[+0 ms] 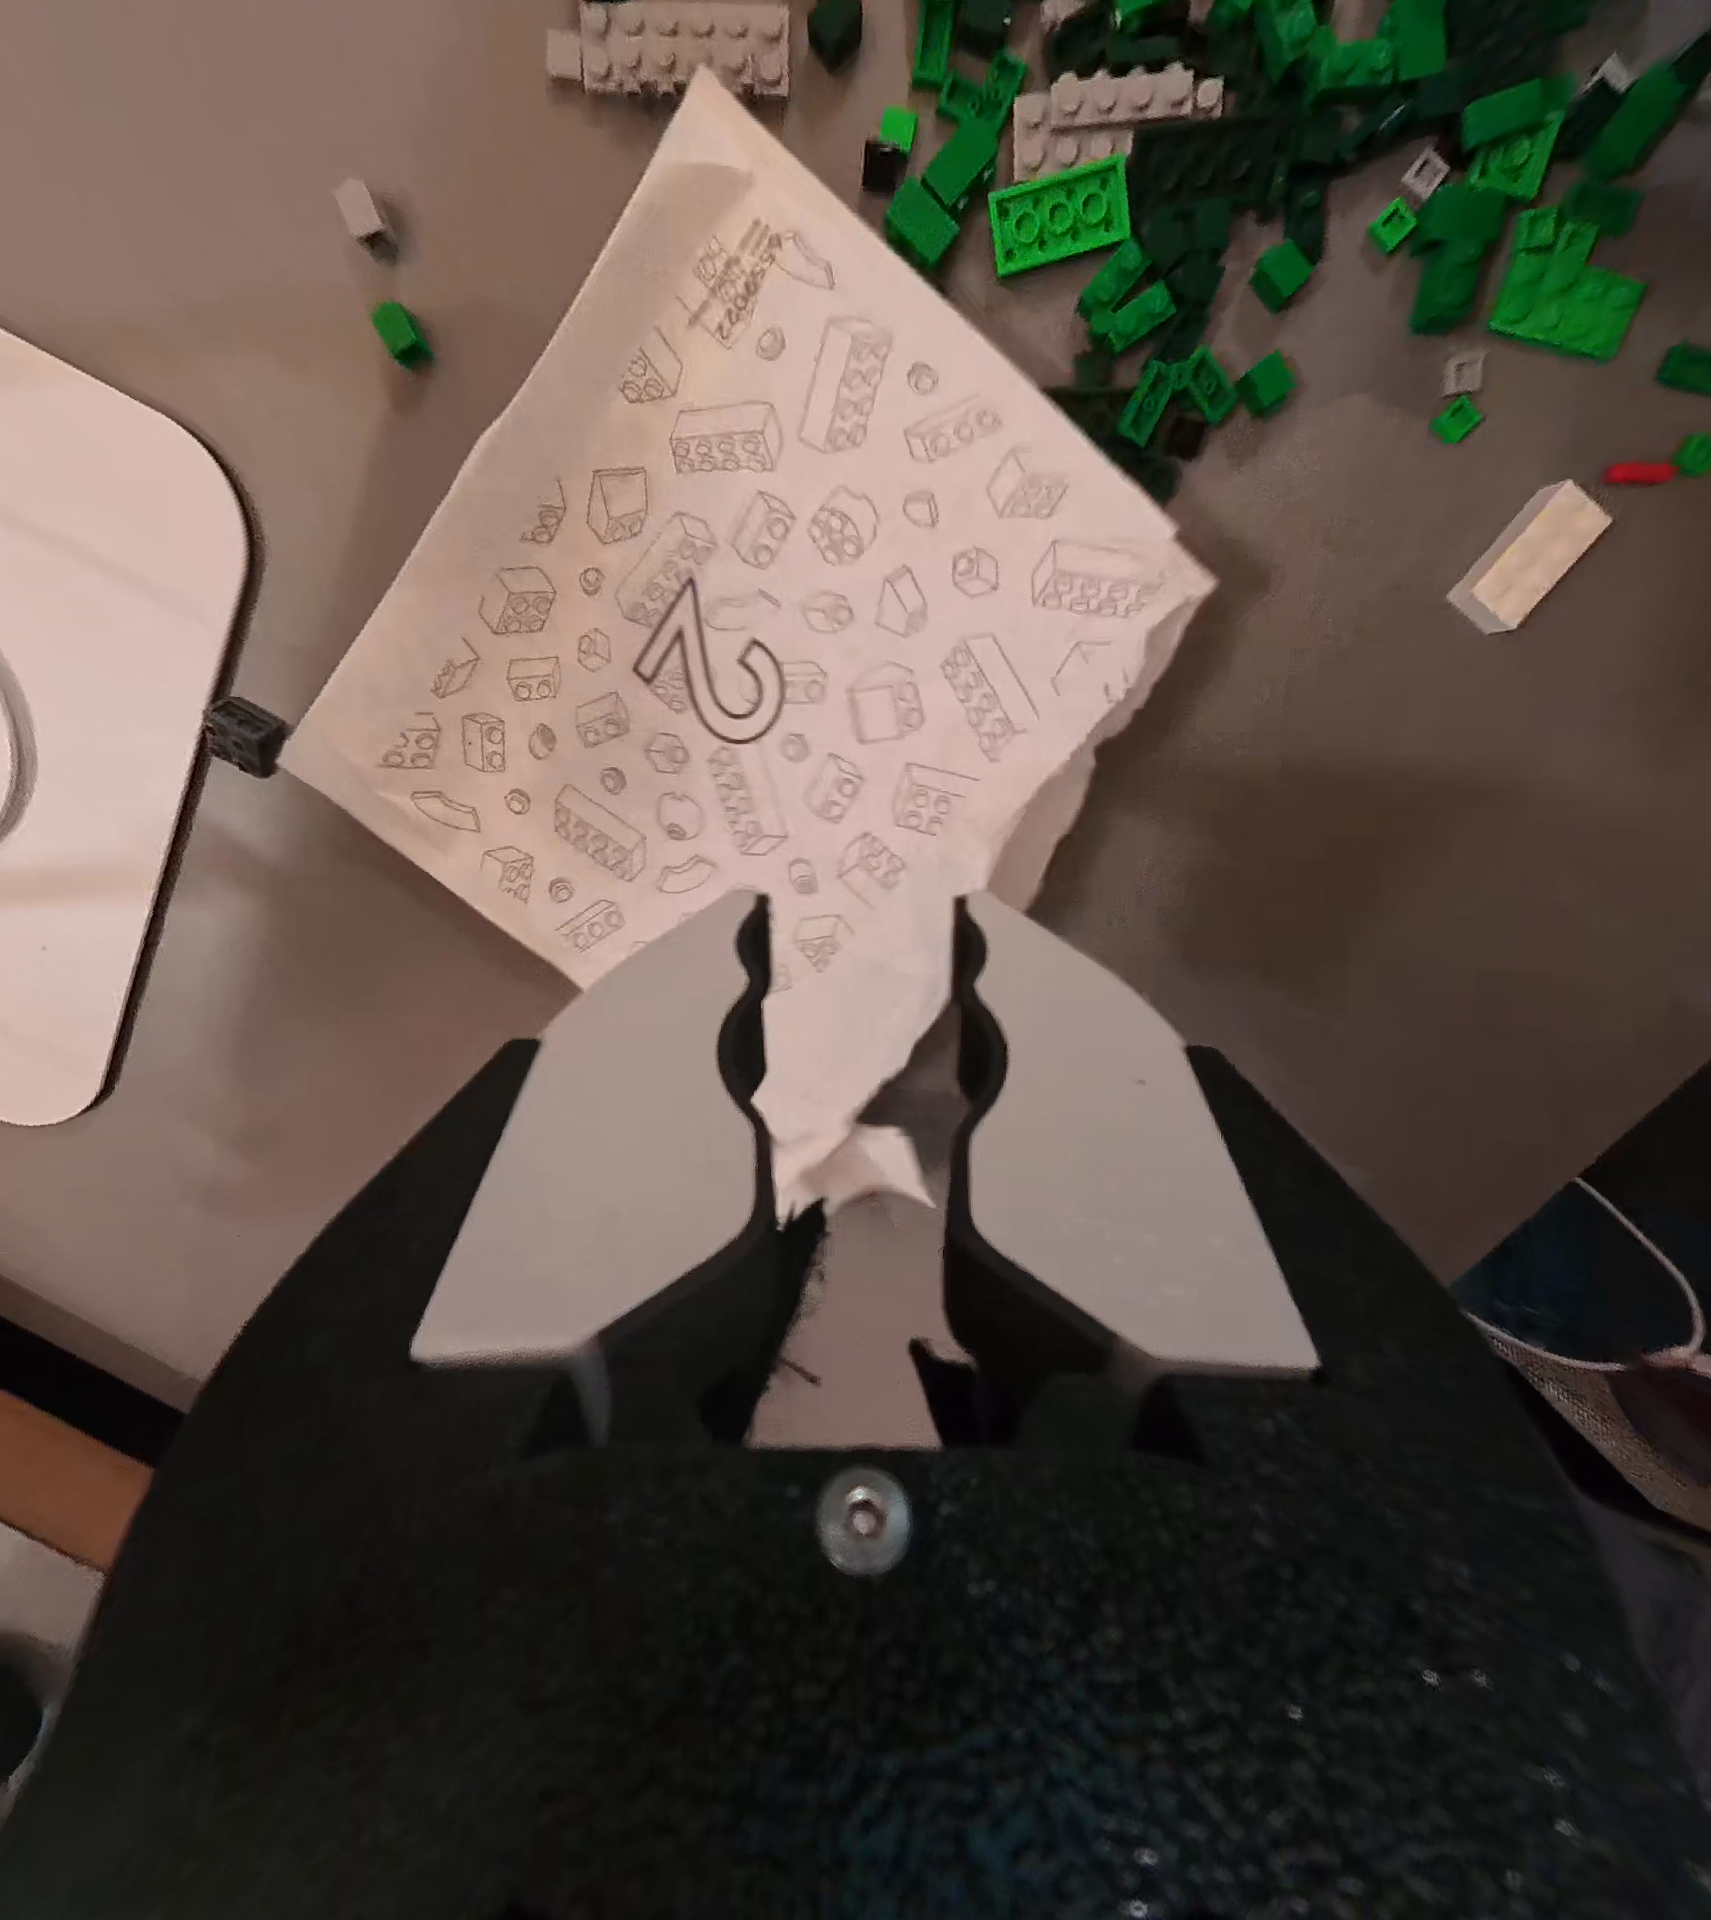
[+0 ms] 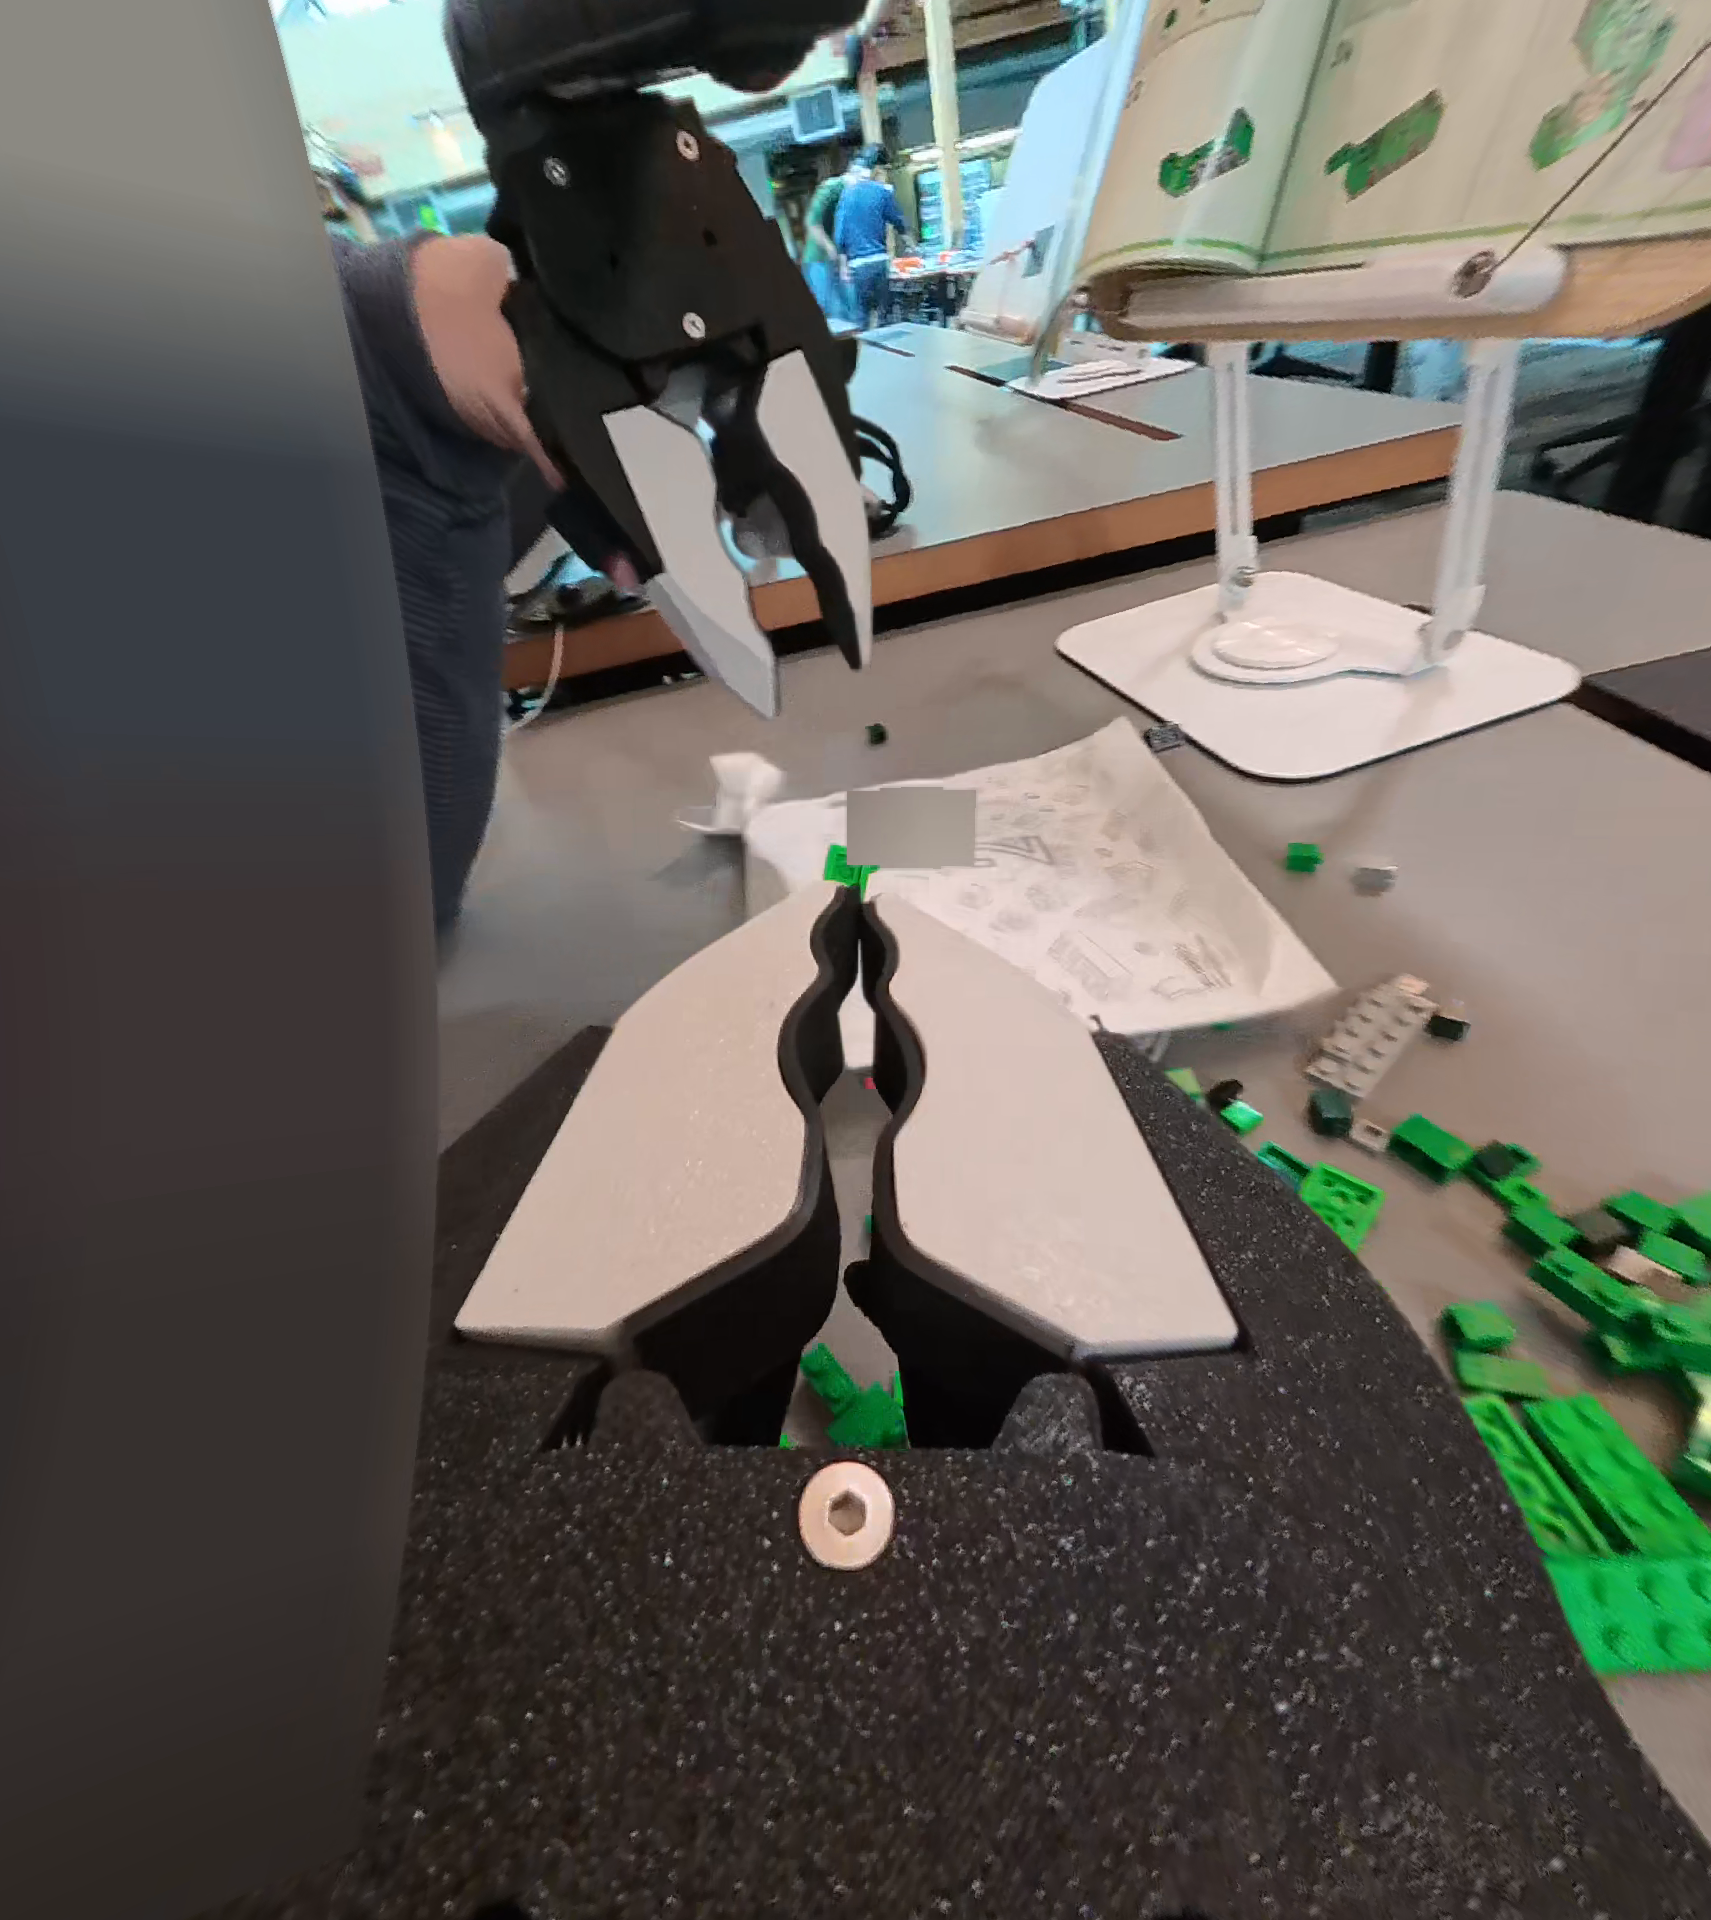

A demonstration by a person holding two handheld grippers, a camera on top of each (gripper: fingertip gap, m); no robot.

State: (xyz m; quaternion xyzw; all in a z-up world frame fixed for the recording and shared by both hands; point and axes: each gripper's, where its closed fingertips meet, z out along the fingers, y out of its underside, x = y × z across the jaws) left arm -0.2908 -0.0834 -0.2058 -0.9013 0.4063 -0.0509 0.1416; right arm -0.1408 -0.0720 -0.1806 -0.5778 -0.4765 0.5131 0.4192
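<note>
- Left gripper (image 2: 815,681) hangs above the table (image 1: 1350,883), tilted down over the torn paper bag (image 1: 778,582); jaws parted, nothing held
- Right gripper (image 2: 856,904) low, level; tips pinching a small green brick (image 2: 843,864) beside the scattered green bricks (image 2: 1609,1351)

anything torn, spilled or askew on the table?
Yes. The white paper bag printed with brick outlines lies askew, and its near end is ragged and crumpled, under the open left gripper. Green bricks lie in a loose scatter beside it. The right gripper pinches a small green piece.
</note>
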